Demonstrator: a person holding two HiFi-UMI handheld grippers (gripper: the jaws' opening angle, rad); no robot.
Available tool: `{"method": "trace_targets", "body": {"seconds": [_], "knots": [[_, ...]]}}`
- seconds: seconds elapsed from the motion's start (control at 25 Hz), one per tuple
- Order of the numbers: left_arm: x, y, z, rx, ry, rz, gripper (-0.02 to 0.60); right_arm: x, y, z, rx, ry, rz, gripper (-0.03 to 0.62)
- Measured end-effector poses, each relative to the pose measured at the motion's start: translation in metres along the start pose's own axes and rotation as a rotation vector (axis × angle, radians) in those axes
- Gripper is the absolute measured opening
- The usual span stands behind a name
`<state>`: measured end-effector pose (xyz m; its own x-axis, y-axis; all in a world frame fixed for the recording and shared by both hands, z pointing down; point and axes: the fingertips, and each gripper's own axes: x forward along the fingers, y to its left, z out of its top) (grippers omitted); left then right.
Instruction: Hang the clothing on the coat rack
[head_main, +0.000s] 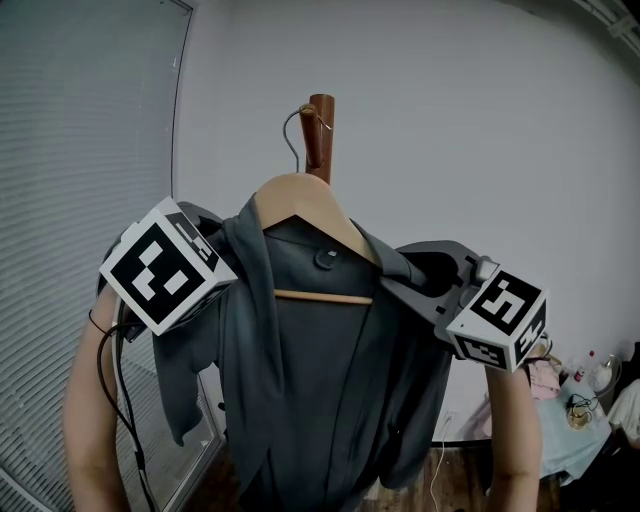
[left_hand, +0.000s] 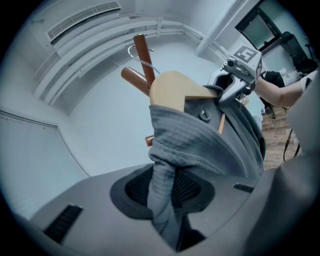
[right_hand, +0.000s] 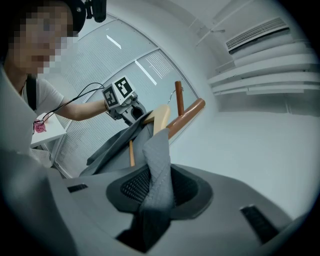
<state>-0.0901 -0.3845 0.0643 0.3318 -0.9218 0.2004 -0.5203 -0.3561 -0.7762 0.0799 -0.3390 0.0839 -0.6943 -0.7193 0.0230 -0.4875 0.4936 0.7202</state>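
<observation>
Nearest to the camera, the left hand-held gripper (left_hand: 167, 192) is clenched on a bunched fold of the grey clothing (head_main: 320, 380). Its own view shows the waffle-textured cloth pinched between the pads. The right hand-held gripper (right_hand: 156, 192) grasps a matching fold on the other side, with the fabric standing up between its jaws. The two grips sit at about shoulder height on either flank of the garment. This probably lets the person carry its weight evenly and steer it without the cloth sliding off its support.

Between the grippers, the clothing is draped over a wooden hanger (head_main: 300, 195). It hangs open at the front with a button (head_main: 326, 258) showing near the collar, and one side trails lower on the left. Holding the shoulders rather than the hanger itself keeps the fabric spread across the hanger's arms.

Just beyond, the hanger's metal hook (head_main: 292, 135) curls up beside the top of the brown coat rack (head_main: 321, 130). In the left gripper view the hook lies close against the post, above an angled peg (left_hand: 134, 78). It looks looped there, but whether it is fully seated and bearing weight cannot be told. The task therefore seems near its end, since the grippers have not let go.

Farthest back are a plain wall (head_main: 480, 120) and window blinds (head_main: 80, 150) to the left.
</observation>
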Motion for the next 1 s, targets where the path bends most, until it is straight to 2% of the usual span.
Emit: {"method": "trace_targets", "body": {"seconds": [1.0], "knots": [[0.005, -0.012, -0.011, -0.007, 0.019, -0.05, 0.106, 0.006, 0.007, -0.015, 0.054, 0.018, 0.043, 0.118]]}}
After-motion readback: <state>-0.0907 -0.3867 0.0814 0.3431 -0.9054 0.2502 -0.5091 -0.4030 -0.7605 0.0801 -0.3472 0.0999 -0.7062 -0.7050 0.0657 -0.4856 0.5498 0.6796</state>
